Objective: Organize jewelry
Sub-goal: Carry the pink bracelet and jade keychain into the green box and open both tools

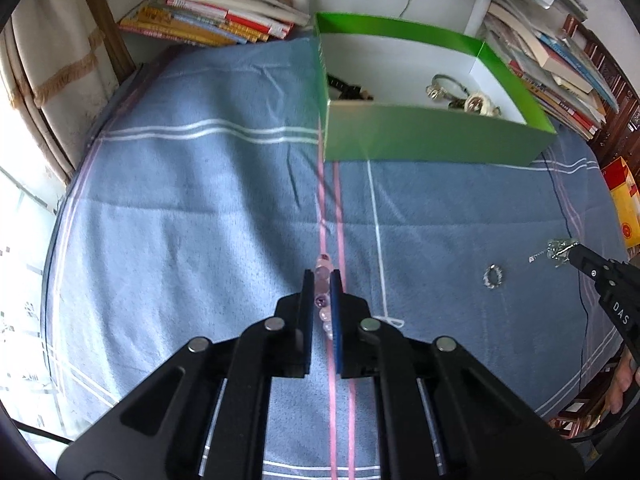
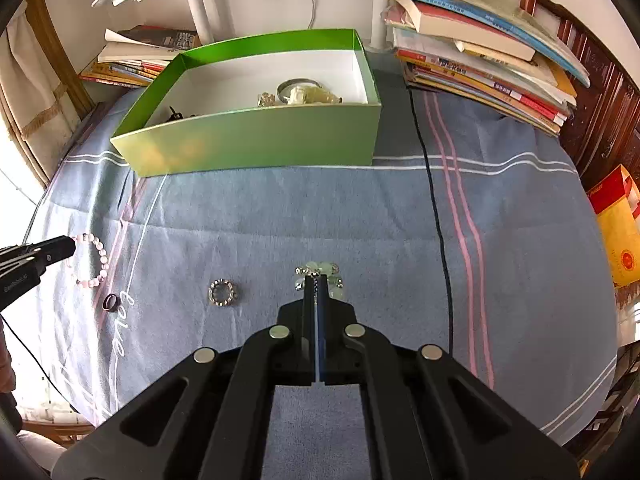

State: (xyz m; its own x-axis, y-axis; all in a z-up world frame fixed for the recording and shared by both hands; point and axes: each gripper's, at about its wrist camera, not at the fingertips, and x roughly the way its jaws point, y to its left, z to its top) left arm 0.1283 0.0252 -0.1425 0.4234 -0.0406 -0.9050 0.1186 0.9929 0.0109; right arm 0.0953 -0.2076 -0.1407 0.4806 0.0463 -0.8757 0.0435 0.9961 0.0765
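My left gripper (image 1: 322, 276) is shut on a pink bead bracelet (image 1: 322, 266), which hangs from its tip in the right wrist view (image 2: 94, 260). My right gripper (image 2: 317, 280) is shut on a silver and pale green bead piece (image 2: 320, 269), also seen in the left wrist view (image 1: 559, 249). The green box (image 2: 256, 136) with white inside stands behind and holds watches and other jewelry (image 2: 300, 94). A sparkly silver ring (image 2: 221, 293) and a dark ring (image 2: 111, 302) lie on the blue cloth between the grippers.
Stacks of books (image 2: 480, 52) flank the box at the back left and back right. A black cable (image 2: 436, 216) runs across the cloth on the right. A yellow and red box (image 2: 618, 224) stands at the right edge.
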